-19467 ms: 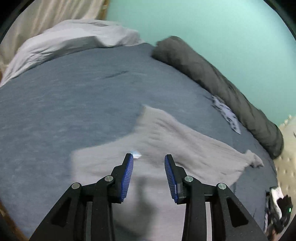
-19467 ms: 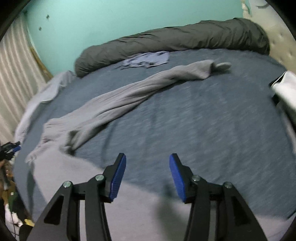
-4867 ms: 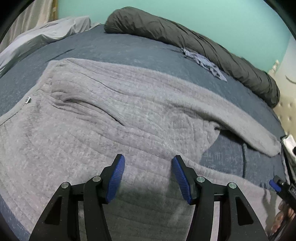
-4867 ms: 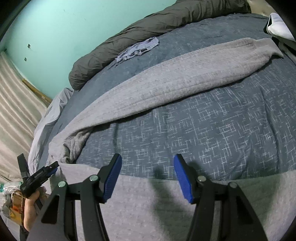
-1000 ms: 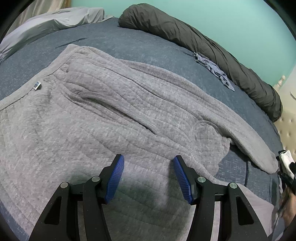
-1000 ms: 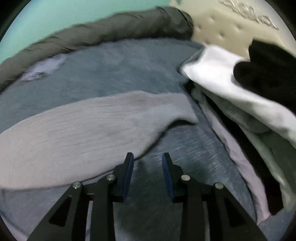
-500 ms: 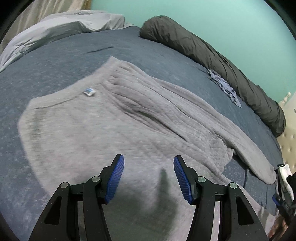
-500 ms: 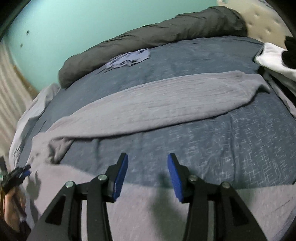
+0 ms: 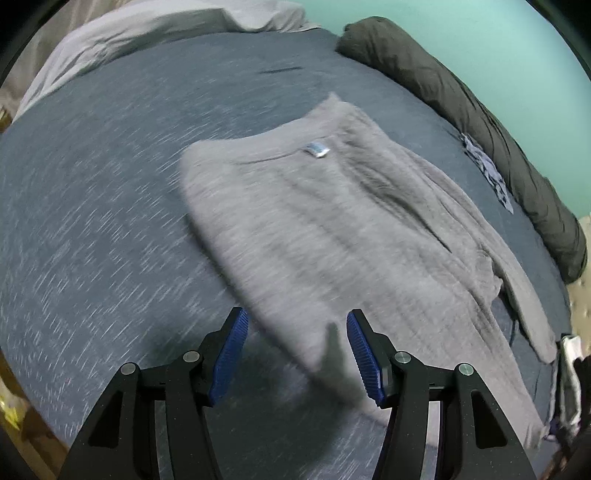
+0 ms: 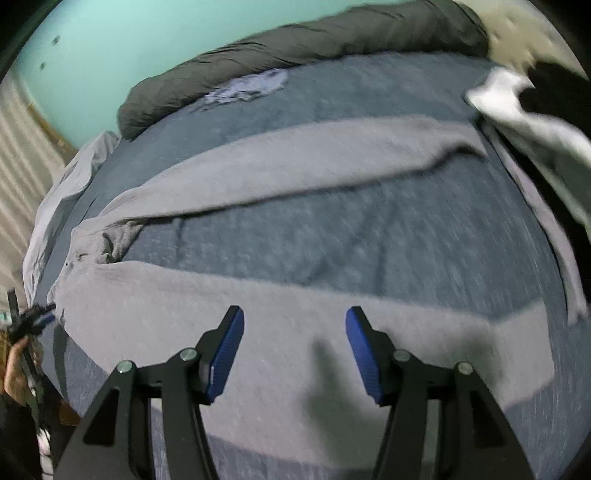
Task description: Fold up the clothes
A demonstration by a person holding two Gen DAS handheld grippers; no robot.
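Observation:
A grey knit sweater [image 9: 332,229] lies flat on the dark blue bed [image 9: 92,221], its neck label [image 9: 316,149] facing up. One long sleeve [image 10: 314,162] stretches toward the clothes pile at the right. My left gripper [image 9: 294,325] stands open above the sweater's near edge, nothing between its blue pads. My right gripper [image 10: 294,325] hovers over another near grey stretch of the sweater [image 10: 258,306]. Its jaws are opening and hold nothing. The left gripper [image 10: 33,321] and the hand holding it also show at the right wrist view's left edge.
A rolled dark grey duvet [image 9: 461,107] runs along the teal wall, with a small patterned cloth [image 9: 487,170] beside it. Light grey bedding [image 9: 147,29] lies at the far left. A pile of white and black clothes [image 10: 517,103] sits by the padded headboard.
The left view has swung left, so the sweater sits further right with more bare bed showing. My right gripper has drawn back from the sleeve's cuff and its jaws have widened.

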